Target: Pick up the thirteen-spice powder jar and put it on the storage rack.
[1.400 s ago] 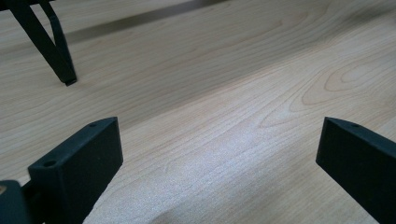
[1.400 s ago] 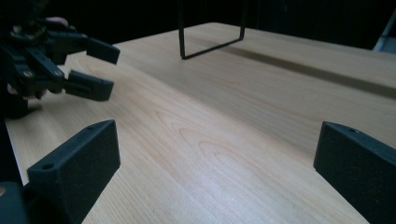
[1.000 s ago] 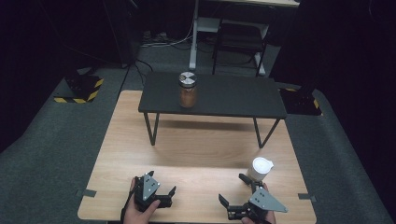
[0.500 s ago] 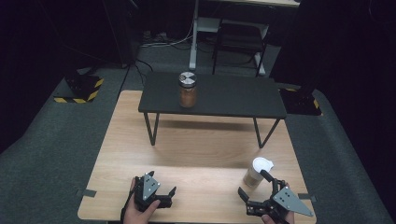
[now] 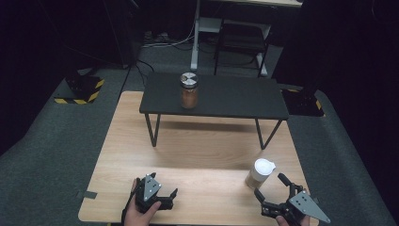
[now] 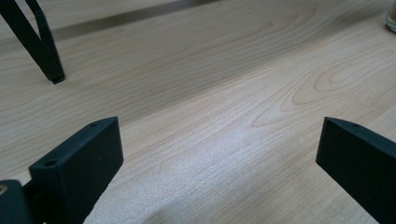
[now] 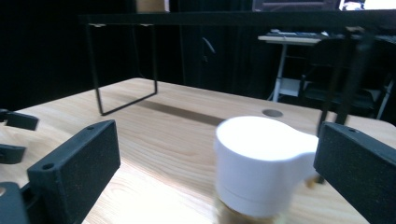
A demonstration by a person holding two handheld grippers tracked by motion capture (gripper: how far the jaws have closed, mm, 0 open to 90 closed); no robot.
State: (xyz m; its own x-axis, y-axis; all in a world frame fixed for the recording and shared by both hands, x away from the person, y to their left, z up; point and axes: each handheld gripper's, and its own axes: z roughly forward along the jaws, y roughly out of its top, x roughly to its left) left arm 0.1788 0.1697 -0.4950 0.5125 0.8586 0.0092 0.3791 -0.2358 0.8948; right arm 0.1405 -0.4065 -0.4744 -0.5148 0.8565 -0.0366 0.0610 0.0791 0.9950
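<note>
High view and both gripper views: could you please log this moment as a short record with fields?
Surface: wooden table
Raised shelf: small black table standing on the far part of the wooden table
On shelf: jar with silver lid, brown contents
Near right: white-lidded jar, upright on the wood
Left hand-held gripper: open, resting low at the near edge, nothing between its jaws
Right hand-held gripper: open, jaws either side of the white-lidded jar, not closed on it
</note>
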